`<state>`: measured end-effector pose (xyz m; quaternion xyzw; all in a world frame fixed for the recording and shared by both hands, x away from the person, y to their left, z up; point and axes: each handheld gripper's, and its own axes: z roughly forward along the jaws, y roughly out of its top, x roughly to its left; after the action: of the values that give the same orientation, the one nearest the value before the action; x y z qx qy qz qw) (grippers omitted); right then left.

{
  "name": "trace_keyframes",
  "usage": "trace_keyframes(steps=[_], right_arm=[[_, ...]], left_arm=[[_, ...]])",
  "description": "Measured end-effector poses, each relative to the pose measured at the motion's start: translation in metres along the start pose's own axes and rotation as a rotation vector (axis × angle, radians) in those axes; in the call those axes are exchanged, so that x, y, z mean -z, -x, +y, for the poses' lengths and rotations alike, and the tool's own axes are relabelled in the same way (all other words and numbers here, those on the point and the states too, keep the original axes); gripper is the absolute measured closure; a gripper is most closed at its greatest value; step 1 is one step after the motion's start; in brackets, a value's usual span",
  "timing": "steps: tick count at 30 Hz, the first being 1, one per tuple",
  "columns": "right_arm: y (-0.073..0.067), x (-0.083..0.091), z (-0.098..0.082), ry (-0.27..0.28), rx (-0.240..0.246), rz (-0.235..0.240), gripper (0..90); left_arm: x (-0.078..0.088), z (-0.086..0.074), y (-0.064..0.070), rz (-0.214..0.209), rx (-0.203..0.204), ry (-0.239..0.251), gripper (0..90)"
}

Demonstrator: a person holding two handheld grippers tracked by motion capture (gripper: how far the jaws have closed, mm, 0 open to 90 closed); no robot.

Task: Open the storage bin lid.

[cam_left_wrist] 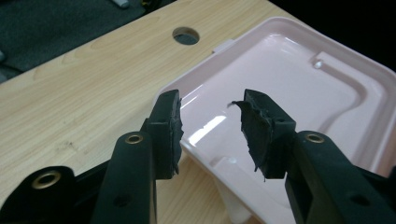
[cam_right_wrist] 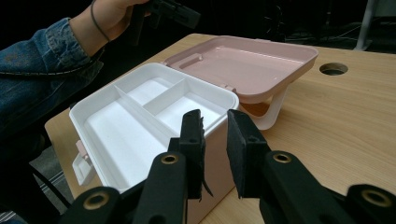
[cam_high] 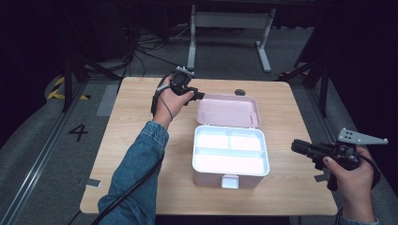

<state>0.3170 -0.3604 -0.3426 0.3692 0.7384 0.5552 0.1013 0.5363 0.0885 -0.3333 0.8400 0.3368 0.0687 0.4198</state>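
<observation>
The surface (cam_high: 141,140) is a light wooden top with a round hole (cam_high: 240,92) near its far edge. At its centre stands the box (cam_high: 231,174), pale pink, with a white latch on its near wall.

The lid (cam_high: 228,110) is swung fully back behind the box and lies open, inner face up, tilted slightly above the surface on its hinge side. A white handle is visible beneath the lid in the right gripper view.

A white tray (cam_high: 230,164) sits in the top of the box. It is divided into one long compartment on the near side and two smaller compartments on the far side. All three compartments hold nothing.

The left tool (cam_high: 197,96) is at the far left corner of the lid, held by a hand with a denim sleeve. In the left gripper view the jaws stand apart, one on each side of the lid's corner rim. The pads do not press on the rim: the tool is released.

The right tool (cam_high: 296,146) is off the right side of the box, well apart from it, pointing toward it. Its jaws stand a narrow gap apart with nothing between them: released.
</observation>
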Motion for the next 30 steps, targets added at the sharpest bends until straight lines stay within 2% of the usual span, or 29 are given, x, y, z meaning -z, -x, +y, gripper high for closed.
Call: trace_keyframes(steps=[1, 3, 4, 5, 7, 10, 14, 18, 23, 24, 27, 29, 30], right_arm=[[0.000, -0.001, 0.000, 0.004, 0.005, 0.000, 77.0], [0.002, -0.005, 0.003, -0.003, 0.006, 0.008, 76.7], [0.002, -0.005, 0.003, -0.003, 0.006, 0.008, 76.7], [0.002, -0.007, 0.004, -0.004, 0.006, 0.011, 76.5], [0.004, -0.010, 0.006, -0.007, 0.007, 0.015, 76.0], [0.008, -0.015, 0.008, -0.015, 0.011, 0.018, 75.4], [0.018, -0.020, 0.011, -0.031, 0.015, -0.008, 74.9], [0.027, -0.027, 0.016, -0.058, 0.025, -0.025, 73.9], [0.034, -0.035, 0.022, -0.085, 0.039, -0.047, 71.4], [0.038, -0.038, 0.023, -0.113, 0.046, -0.072, 69.3], [0.043, -0.040, 0.024, -0.141, 0.043, -0.098, 65.6], [0.045, -0.041, 0.024, -0.152, 0.047, -0.115, 64.6], [0.048, -0.041, 0.024, -0.162, 0.053, -0.139, 63.3]], left_arm=[[0.004, 0.002, 0.004, 0.002, -0.011, 0.007, 57.6], [0.019, 0.006, 0.016, 0.002, -0.063, 0.036, 56.3], [0.019, 0.006, 0.016, 0.002, -0.063, 0.036, 55.8], [0.027, 0.006, 0.021, 0.005, -0.087, 0.040, 55.8], [0.038, 0.006, 0.028, 0.008, -0.107, 0.053, 54.9], [0.062, 0.000, 0.040, 0.013, -0.147, 0.077, 53.8], [0.087, -0.009, 0.052, 0.030, -0.180, 0.104, 52.9], [0.115, -0.023, 0.063, 0.056, -0.207, 0.098, 52.8], [0.138, -0.038, 0.070, 0.083, -0.196, 0.078, 52.3], [0.146, -0.046, 0.071, 0.099, -0.188, 0.072, 52.1], [0.160, -0.060, 0.073, 0.127, -0.171, 0.060, 51.7], [0.163, -0.064, 0.073, 0.135, -0.171, 0.058, 51.3], [0.170, -0.073, 0.074, 0.143, -0.156, 0.049, 50.9]])
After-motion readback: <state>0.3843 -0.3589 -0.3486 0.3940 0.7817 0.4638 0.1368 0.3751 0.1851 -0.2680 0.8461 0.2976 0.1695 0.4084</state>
